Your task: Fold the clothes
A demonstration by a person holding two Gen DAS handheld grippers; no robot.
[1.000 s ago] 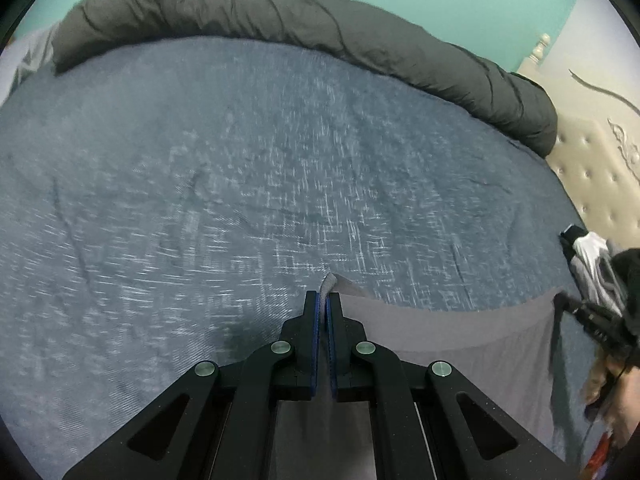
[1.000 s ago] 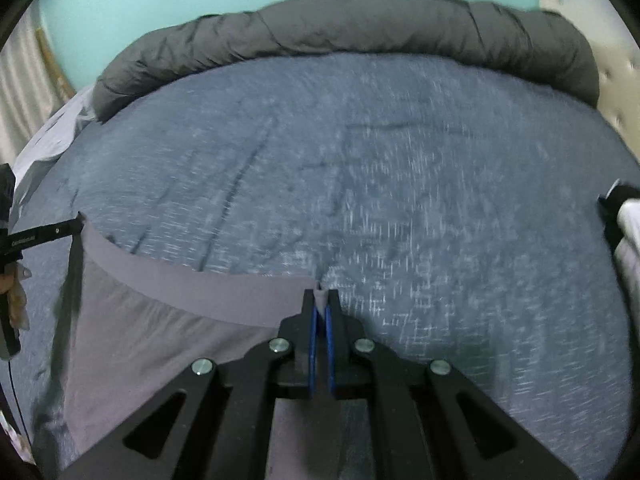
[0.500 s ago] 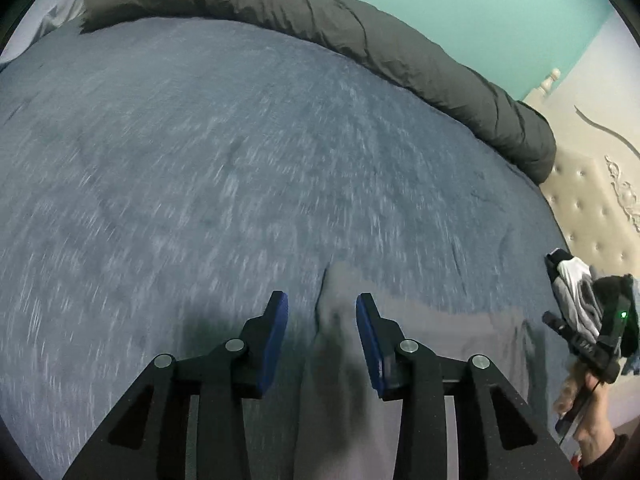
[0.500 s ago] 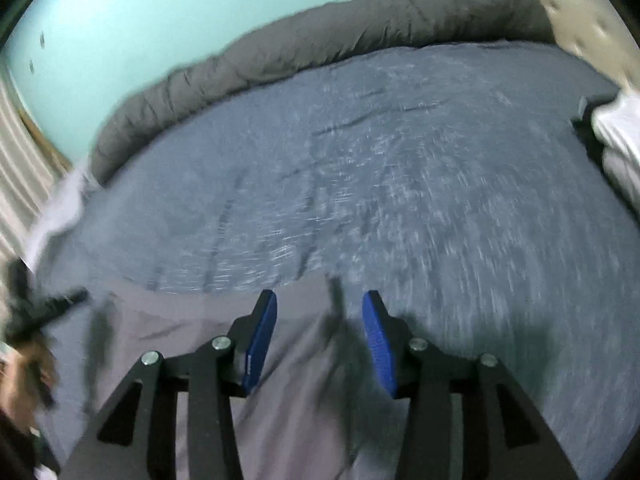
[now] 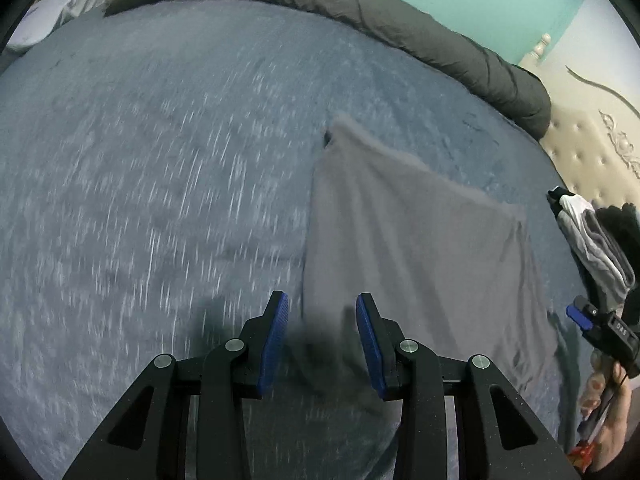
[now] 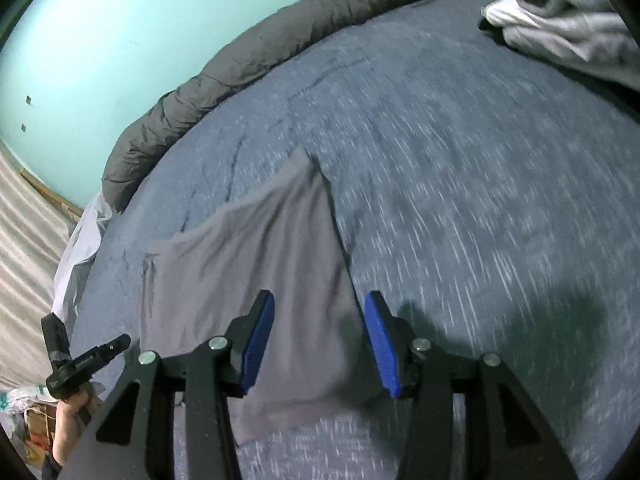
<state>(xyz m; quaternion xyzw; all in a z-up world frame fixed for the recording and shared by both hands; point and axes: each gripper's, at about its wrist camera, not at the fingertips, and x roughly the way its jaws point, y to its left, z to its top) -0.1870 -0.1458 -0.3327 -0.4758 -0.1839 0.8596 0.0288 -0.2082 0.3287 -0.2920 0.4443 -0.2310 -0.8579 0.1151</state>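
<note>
Both tongs stood parted with nothing pinched when I looked. My left gripper held its blue pads apart above the near left edge of the grey garment, the cloth lying flat beneath the gap and not pressed by either pad. My right gripper showed the same: jaws apart, hanging over the garment's near right edge, gripping nothing.

That garment lay spread on the blue bedspread, its far corners pointing toward the dark rolled duvet along the wall. It looked smooth through the middle, with a few soft wrinkles near the right side. A small pile of other clothes sat well apart, toward the headboard.

I judged the step in hand to be setting up a fresh pair of holds for a fold. To do it well, I reckoned each gripper should come down on a matching point of its own edge, so the cloth would lift evenly. I wanted to pinch only the garment's layers and not snag the bedspread under them, since both fabrics sat flush. Both views were smeared, so I thought slowing down before closing was wise. Lifting both sides together seemed the way to keep the crease straight.
</note>
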